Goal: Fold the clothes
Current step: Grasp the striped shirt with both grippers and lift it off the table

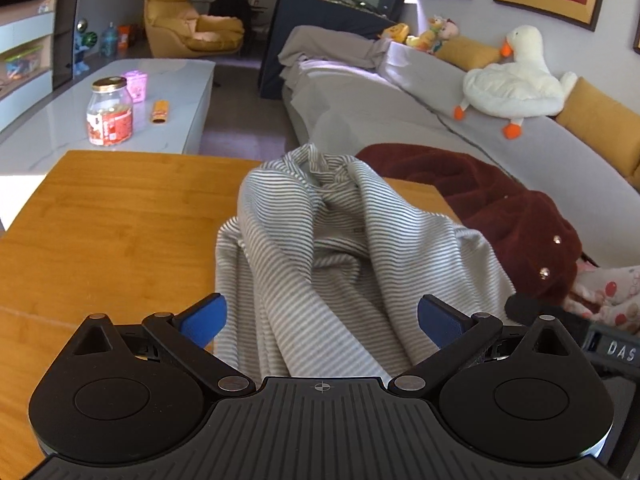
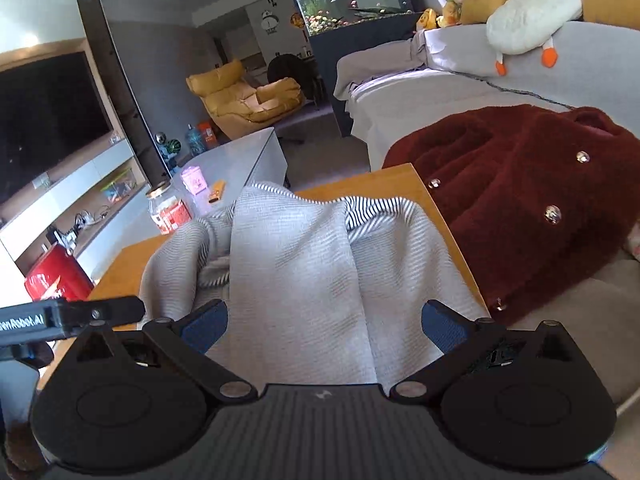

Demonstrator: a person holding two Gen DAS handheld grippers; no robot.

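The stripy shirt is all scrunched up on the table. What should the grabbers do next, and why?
Probably close both grippers on the striped shirt and pull it flat. The left gripper and right gripper both stand open with cloth lying between their blue pads, and the shirt sits bunched on the wooden table, so it needs spreading before folding.

Striped shirt [image 1: 320,264] near hem hidden behind claw body

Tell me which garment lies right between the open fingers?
The grey-and-white striped shirt, bunched on the wooden table. The fuzzy dark red coat with shiny buttons lies aside on the grey sofa.
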